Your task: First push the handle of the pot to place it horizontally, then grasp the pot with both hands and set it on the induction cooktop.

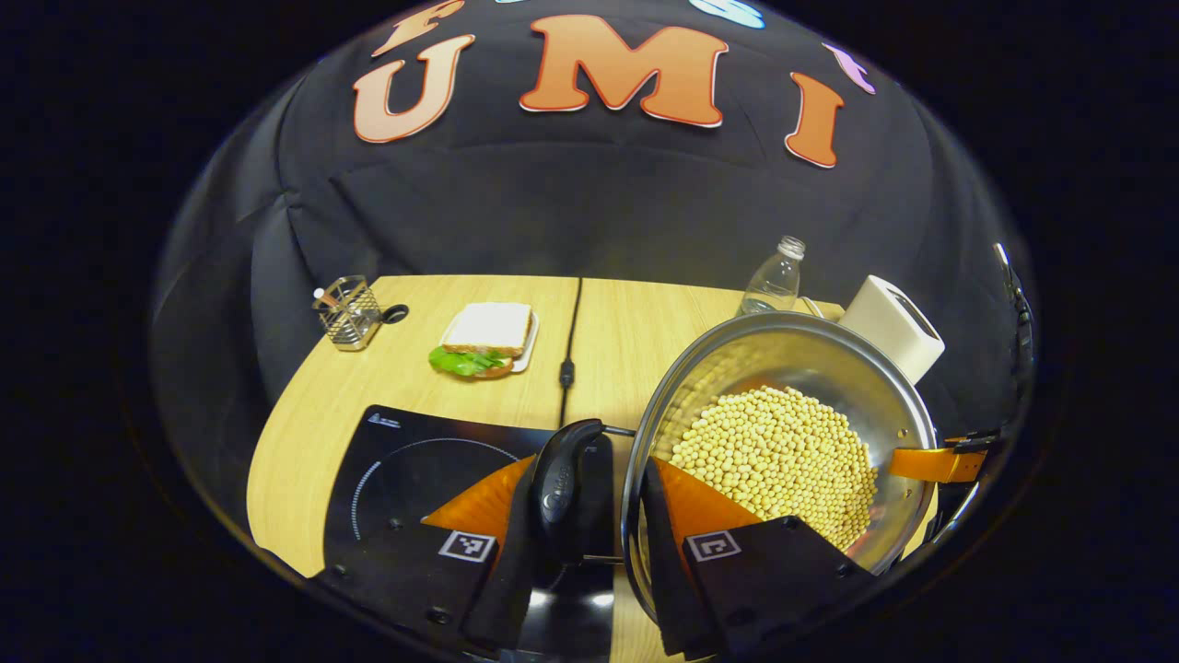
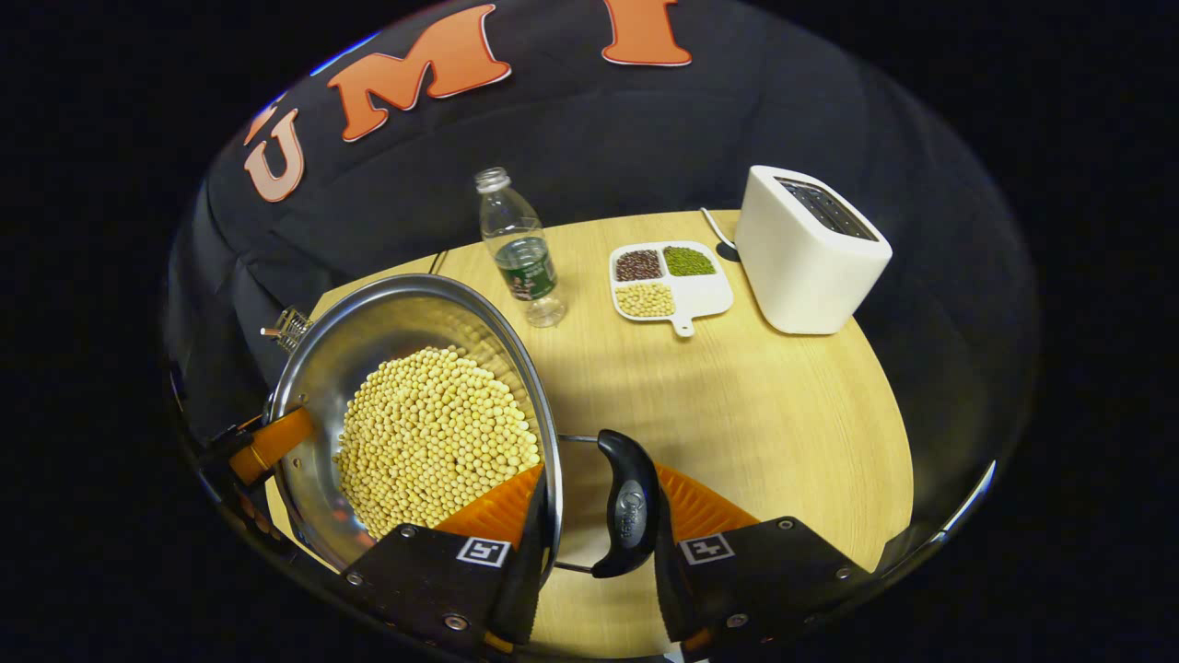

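A steel pot (image 1: 783, 354) holding yellow soybeans (image 1: 783, 460) is gripped from both sides. My left gripper (image 1: 592, 465) is shut across the pot's black side handle (image 1: 564, 479) and rim, one finger outside the handle and the other inside the wall. The black induction cooktop (image 1: 405, 470) lies just left of the pot, under that handle. My right gripper (image 2: 599, 474) is shut on the opposite handle (image 2: 629, 506) and rim of the pot (image 2: 387, 322) in the same way. Each view shows the other gripper's finger (image 1: 935, 463) on the pot's far rim. The pot's underside is hidden.
On the wooden table (image 2: 783, 414) stand a white toaster (image 2: 811, 249), a clear bottle (image 2: 520, 249) and a divided dish of beans (image 2: 668, 281). A sandwich plate (image 1: 486, 339), a wire holder (image 1: 350, 313) and a black cable (image 1: 571, 331) lie beyond the cooktop.
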Tool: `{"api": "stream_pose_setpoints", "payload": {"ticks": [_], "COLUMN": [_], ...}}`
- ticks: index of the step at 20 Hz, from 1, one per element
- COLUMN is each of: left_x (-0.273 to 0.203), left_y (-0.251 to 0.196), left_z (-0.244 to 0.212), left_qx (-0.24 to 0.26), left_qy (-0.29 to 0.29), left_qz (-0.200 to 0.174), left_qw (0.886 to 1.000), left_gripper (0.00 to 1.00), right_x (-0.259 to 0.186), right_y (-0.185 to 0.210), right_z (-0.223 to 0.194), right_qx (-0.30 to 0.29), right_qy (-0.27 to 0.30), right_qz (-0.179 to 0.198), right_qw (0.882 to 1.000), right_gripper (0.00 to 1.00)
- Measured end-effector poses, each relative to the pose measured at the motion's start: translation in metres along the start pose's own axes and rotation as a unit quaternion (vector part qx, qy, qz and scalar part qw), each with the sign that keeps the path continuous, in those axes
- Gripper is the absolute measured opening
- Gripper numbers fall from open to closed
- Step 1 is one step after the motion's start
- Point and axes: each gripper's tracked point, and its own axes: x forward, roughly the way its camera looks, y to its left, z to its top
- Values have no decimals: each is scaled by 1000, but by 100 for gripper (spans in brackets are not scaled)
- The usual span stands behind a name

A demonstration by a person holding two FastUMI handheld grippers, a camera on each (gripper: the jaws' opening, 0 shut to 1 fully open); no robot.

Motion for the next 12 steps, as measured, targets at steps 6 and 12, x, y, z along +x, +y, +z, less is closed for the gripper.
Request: {"api": "stream_pose_setpoints", "payload": {"ticks": [6, 12], "left_x": [-25, -34], "left_y": [72, 147], "left_z": [8, -1], "left_qx": [-15, -37], "left_qy": [-6, 4], "left_qz": [28, 50], "left_qw": [999, 998], "left_gripper": [60, 60], "right_x": [7, 15], "right_y": [-6, -5], "right_z": [7, 16], "right_qx": [-21, -44], "right_qy": [3, 16], "right_qz": [25, 36], "right_qw": [999, 998], "right_gripper": [53, 52]}}
